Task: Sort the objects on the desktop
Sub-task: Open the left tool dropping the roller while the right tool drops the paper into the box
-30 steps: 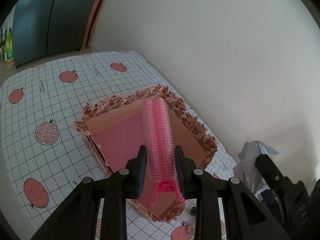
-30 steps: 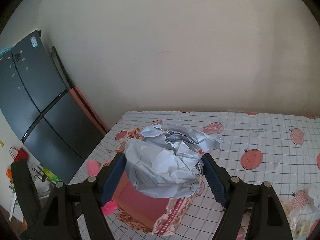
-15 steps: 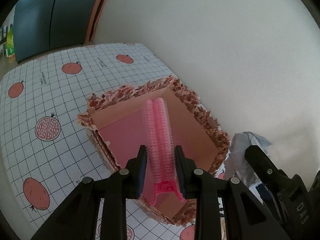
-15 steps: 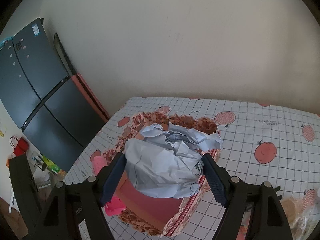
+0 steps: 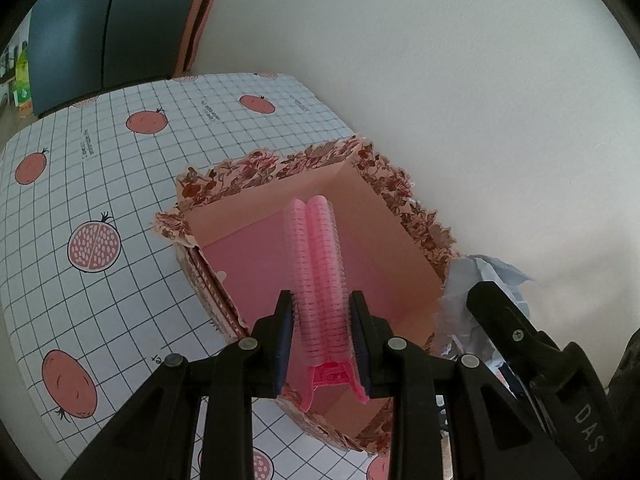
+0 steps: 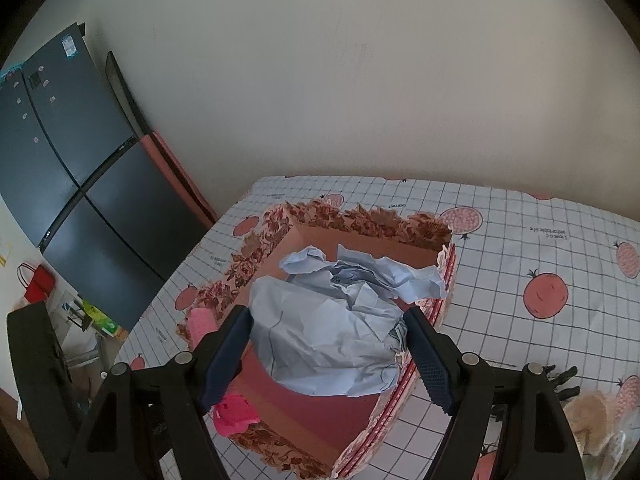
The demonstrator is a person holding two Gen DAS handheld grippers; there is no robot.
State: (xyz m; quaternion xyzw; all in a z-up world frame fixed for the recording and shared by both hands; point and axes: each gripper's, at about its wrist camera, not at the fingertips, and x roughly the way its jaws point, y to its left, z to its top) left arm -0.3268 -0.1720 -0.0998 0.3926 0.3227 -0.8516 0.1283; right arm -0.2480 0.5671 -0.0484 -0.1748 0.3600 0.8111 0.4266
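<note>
While both tools grip, pink clip and crumpled paper, crowding over the box risks collision

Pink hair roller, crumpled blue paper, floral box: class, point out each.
pink hair roller [image 5: 318, 276], left wrist view, ribbed barrel.
crumpled blue paper [image 6: 332, 328], right wrist view, front face.
floral box [image 6: 360, 216], right wrist view, far rim.

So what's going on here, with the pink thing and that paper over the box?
A person is tidying a table with a two-finger tool in each hand. The left gripper holds a pink hair roller clip over the open flowered box. The right gripper holds a wad of crumpled blue paper over the same box. Neither thing has been let go, and the box looks empty so far.
</note>
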